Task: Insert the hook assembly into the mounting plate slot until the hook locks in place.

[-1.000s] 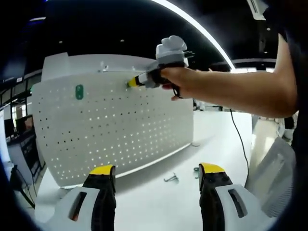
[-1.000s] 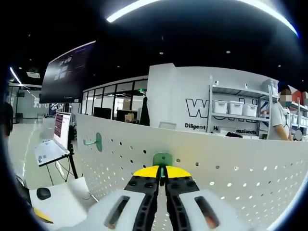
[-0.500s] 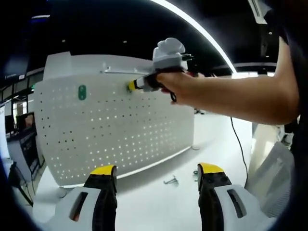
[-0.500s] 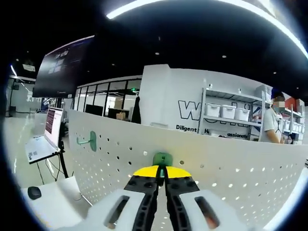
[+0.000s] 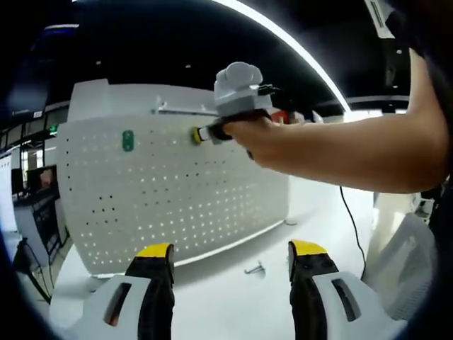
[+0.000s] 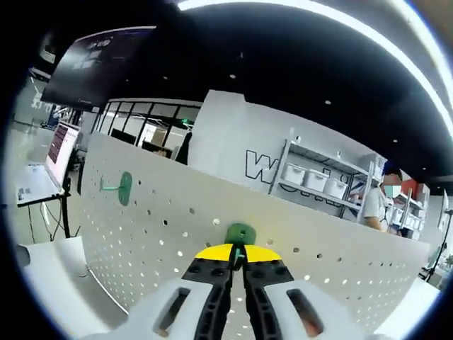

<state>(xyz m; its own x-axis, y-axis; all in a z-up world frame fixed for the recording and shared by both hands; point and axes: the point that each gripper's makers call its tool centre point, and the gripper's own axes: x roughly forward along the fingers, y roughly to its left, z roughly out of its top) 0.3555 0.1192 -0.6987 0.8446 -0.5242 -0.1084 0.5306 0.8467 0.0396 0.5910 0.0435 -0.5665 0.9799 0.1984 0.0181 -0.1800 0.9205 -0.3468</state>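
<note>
Pressing hook (image 6: pixel 240 233), right gripper (image 6: pixel 238 261) clamped

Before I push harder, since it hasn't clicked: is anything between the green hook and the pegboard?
Nothing visible. The right gripper, jaws shut, holds the green hook right at the pegboard; the other green hook sits well aside.

Green hook (image 6: pixel 240 233) nearer the pegboard (image 6: pixel 340 276).
</note>
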